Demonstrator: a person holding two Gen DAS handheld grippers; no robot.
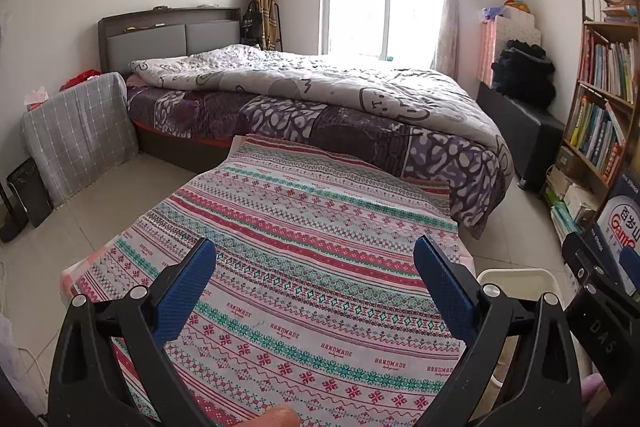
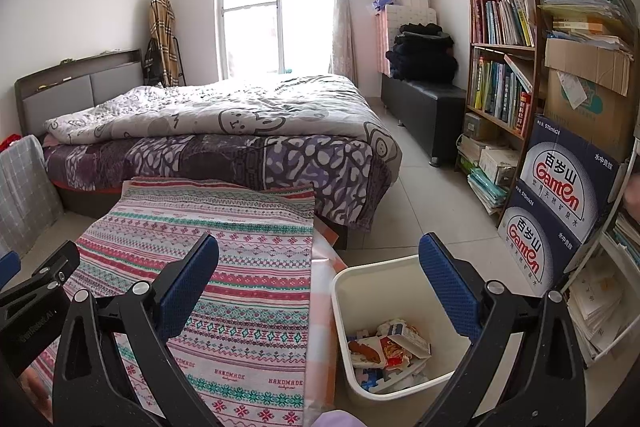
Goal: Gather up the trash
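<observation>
Both tongs [image 1: 316, 267] [image 2: 320, 267] agape, empty; wrappers [image 2: 390, 347], seemingly, in bin [image 2: 340, 307].

Both black plastic tongs, left [image 1: 314, 273] and right [image 2: 320, 269], carry blue dimpled finger pads [image 1: 188, 283] fixed with silver screws [image 1: 139, 292].

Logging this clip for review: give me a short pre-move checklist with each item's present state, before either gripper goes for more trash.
1. Left gripper open and holding nothing: ok.
2. Right gripper open and holding nothing: ok.
3. Trash bin upright with its mouth unobstructed: ok.
4. Room left in the bin: ok; the wrappers lie low at the bottom.
5. Trash left on the patterned cloth: none seen there.
6. Trash elsewhere, on the floor or bed: cannot tell; none is plainly visible, but much is hidden.
</observation>
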